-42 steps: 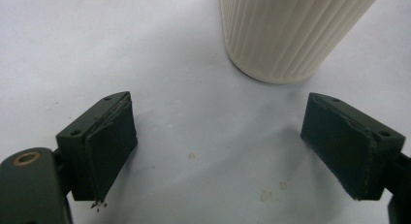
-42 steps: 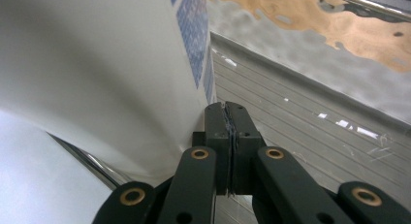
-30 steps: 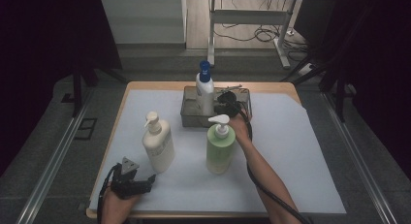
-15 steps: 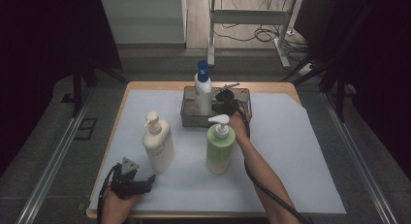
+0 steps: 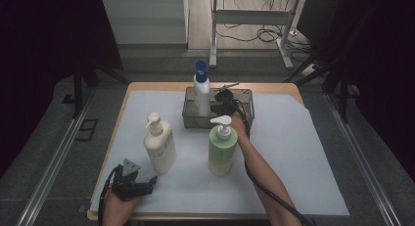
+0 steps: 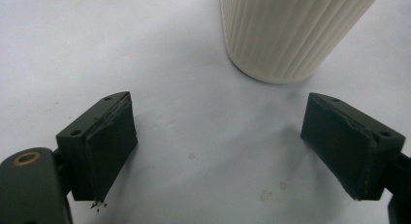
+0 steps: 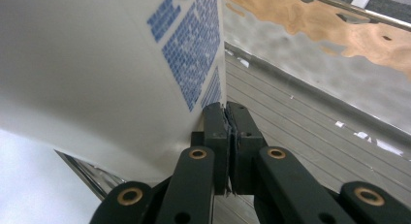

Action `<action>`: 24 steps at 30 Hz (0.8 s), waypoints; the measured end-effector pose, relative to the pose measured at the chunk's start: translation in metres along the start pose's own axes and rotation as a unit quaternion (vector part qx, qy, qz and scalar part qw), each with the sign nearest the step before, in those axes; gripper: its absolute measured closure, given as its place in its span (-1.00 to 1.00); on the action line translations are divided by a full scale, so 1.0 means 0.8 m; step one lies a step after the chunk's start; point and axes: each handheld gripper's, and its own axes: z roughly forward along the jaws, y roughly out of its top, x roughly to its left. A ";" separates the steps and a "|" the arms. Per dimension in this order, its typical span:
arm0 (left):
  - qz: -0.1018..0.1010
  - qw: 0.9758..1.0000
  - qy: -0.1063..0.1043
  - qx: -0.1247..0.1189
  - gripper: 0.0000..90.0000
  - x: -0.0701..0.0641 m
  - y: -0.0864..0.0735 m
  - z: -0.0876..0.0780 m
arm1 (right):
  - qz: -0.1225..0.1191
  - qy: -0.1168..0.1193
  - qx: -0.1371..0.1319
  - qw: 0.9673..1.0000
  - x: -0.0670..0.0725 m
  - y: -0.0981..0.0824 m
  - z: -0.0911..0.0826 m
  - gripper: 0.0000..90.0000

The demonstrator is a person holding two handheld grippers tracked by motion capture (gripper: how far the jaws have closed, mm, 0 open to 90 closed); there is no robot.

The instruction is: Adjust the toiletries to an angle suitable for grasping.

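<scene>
Our right gripper (image 5: 221, 100) sits in the basket (image 5: 244, 119), jaws pressed together on nothing, the white bottle (image 5: 201, 91) right against its left side. The green bottle (image 5: 221, 148) stands just behind it, crowding the forearm. Our left gripper (image 6: 218, 146) gapes wide, the cream bottle (image 6: 291, 35) just ahead.

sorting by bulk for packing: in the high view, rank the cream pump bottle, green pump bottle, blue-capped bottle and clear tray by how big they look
1. clear tray
2. cream pump bottle and green pump bottle: alike, not ranked
3. blue-capped bottle, though farther off and partly sunk in the tray
</scene>
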 end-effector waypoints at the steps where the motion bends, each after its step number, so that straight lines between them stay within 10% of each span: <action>1: 0.000 1.000 0.000 0.000 -0.73 0.000 0.000 0.000 | -0.001 0.001 0.001 1.000 0.001 0.000 0.000 0.95; 24: 0.000 1.000 0.000 0.000 -0.73 0.000 0.000 0.000 | -0.015 0.025 0.007 1.000 0.014 0.003 0.010 0.93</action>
